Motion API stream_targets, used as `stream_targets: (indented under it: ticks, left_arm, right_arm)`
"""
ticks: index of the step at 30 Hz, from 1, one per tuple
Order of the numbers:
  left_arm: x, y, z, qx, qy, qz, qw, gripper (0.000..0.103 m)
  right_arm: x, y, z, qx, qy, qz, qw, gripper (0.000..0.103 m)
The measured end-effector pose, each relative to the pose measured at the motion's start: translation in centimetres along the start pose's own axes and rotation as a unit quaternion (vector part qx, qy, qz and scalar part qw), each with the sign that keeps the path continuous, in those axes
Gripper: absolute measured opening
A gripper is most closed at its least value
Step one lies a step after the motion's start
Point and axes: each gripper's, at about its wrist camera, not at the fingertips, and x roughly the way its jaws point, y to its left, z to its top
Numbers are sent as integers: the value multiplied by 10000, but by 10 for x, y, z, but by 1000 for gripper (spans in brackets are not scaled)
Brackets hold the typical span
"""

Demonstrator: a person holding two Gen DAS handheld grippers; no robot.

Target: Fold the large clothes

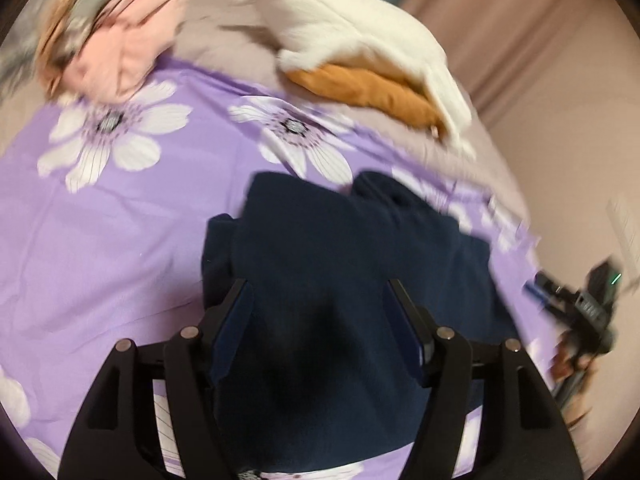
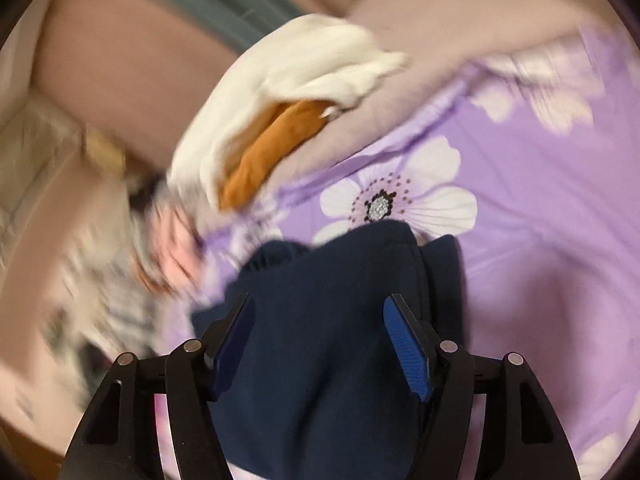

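Observation:
A dark navy garment (image 1: 340, 280) lies bunched on the purple flowered bedsheet (image 1: 120, 240). My left gripper (image 1: 320, 292) hovers over it, jaws open wide, blue pads on either side of the cloth, gripping nothing. The same garment (image 2: 328, 340) fills the lower middle of the right wrist view. My right gripper (image 2: 320, 308) is also open over it, with cloth between the spread fingers. Both views are motion-blurred.
A white garment (image 1: 360, 36) lies on an orange-brown one (image 1: 372, 88) at the far side of the bed, also in the right wrist view (image 2: 280, 92). A pink garment (image 1: 132, 52) sits at the far left. A tripod-like device (image 1: 584, 312) stands beside the bed's right edge.

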Motion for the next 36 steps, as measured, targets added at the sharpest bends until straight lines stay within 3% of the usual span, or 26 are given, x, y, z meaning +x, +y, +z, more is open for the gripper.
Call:
stream_targets:
  ticks: [3,6,10,11,14,30,36]
  left_arm:
    - [18,-17,-16,534,56,283,9982,67]
    - [39,-17,-25,803,149,630,9947,67]
    - [67,-3,-37,847,391,774,9926,69]
    - [70,0,-38,835,415,743,9929,69]
    - [73,4,-35,752,420,664,9941,71]
    - [69,-5,-39,781,434,735,9933,71]
    - [67,-6,-40,788,408,768,9931,71]
  right_arm:
    - [12,20,-18,-744,162,-321,9966,60]
    - [28,29,-37,-1310,366,-737,9880,58]
    - [53,26,-61,-2149,574,-1761,9589,56]
    - [54,22,-65,-2256,585,-1807,9555,56]
    - [50,16,-72,-2355,523,-1857,9525,56]
    - [30,21,-77,-2205,298,-1672,9605,56]
    - [5,28,-77,-2139,4,-1565,9642,56]
